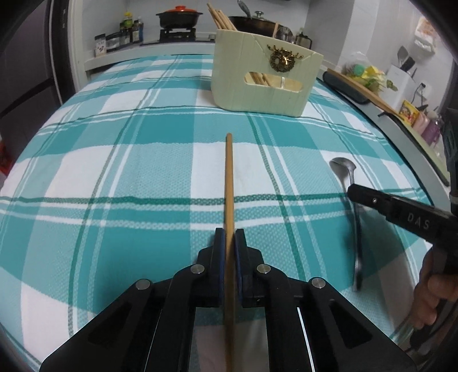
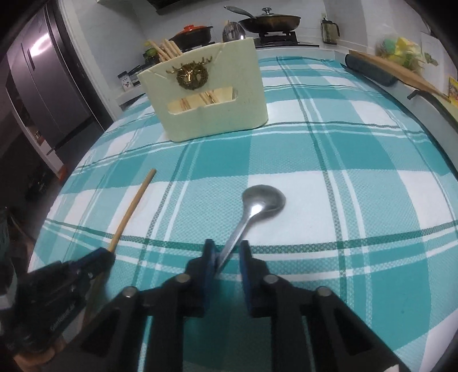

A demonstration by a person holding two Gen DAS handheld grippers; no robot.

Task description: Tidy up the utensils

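Observation:
My left gripper [image 1: 230, 233] is shut on a wooden chopstick [image 1: 229, 177] that points forward toward the cream utensil holder [image 1: 266, 85]. It also shows at the left of the right wrist view [image 2: 94, 257], holding the chopstick [image 2: 133, 209]. My right gripper [image 2: 227, 246] straddles the handle of a metal spoon [image 2: 263, 197] lying on the cloth; the jaws are still apart, the handle touching only the left pad. In the left wrist view the spoon [image 1: 345, 171] lies at the right under the right gripper [image 1: 355, 194]. The holder [image 2: 206, 88] holds several chopsticks.
The table has a teal plaid cloth [image 1: 114, 171]. Behind it are a stove with a red-lidded pot [image 1: 179, 17] and a pan [image 2: 269, 20]. A wooden board [image 2: 400, 71] and dark roll [image 2: 369, 70] lie at the right edge. A fridge [image 2: 43, 80] stands left.

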